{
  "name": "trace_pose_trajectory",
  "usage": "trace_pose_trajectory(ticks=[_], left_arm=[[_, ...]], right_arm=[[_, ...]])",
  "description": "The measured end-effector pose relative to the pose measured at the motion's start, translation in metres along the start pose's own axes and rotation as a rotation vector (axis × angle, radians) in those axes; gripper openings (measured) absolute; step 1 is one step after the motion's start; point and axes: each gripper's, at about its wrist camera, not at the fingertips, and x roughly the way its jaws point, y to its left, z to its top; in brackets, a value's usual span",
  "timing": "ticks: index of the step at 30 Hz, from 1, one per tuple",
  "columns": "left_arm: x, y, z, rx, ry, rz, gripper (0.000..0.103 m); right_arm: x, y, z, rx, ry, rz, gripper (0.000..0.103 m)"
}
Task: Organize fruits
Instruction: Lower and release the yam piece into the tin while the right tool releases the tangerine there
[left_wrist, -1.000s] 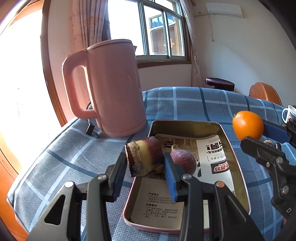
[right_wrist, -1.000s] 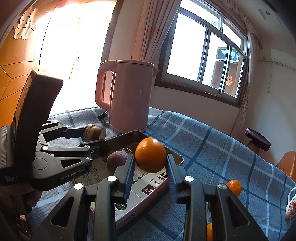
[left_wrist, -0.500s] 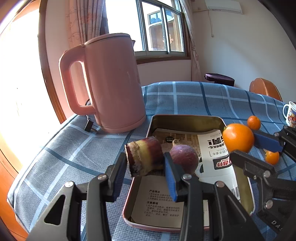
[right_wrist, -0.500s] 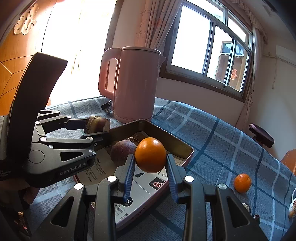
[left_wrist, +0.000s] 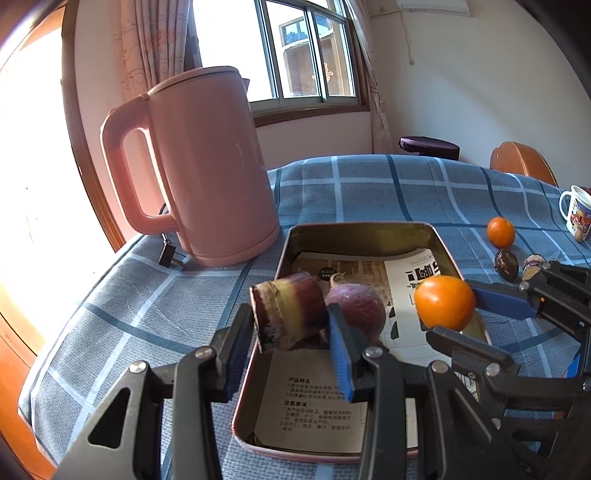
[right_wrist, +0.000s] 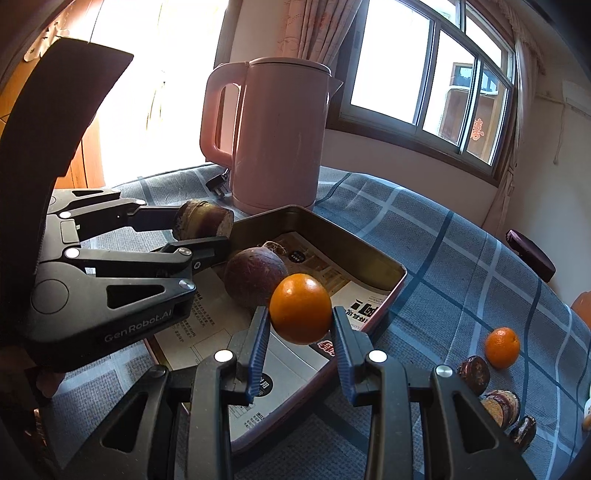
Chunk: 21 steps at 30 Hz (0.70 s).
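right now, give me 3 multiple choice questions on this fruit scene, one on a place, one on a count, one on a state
1. Where does the round purple fruit lie?
A. inside the metal tin
B. on the cloth beside the kettle
C. in the mug

2. How many oranges show in the right wrist view?
A. one
B. two
C. four

3. What state are the left tongs in?
A. open and empty
B. shut on the sugarcane piece
C. shut on an orange

Answers:
1. A: the purple fruit rests on the printed paper lining the tin.
2. B: one large orange sits in the right tongs, and one small orange lies on the blue checked cloth.
3. B: both blue pads press the sides of the sugarcane piece, held above the tin's edge.
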Motion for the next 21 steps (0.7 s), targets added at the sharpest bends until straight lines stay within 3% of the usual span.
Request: trace_pose_trajectory(ticks=[21], left_arm=[[0.0042, -0.0055, -0.002, 0.033, 0.023, -0.003, 0.043]], right_arm=[[0.0062, 0.0016, 0.0007, -0.01, 0.035, 0.03, 0.036]])
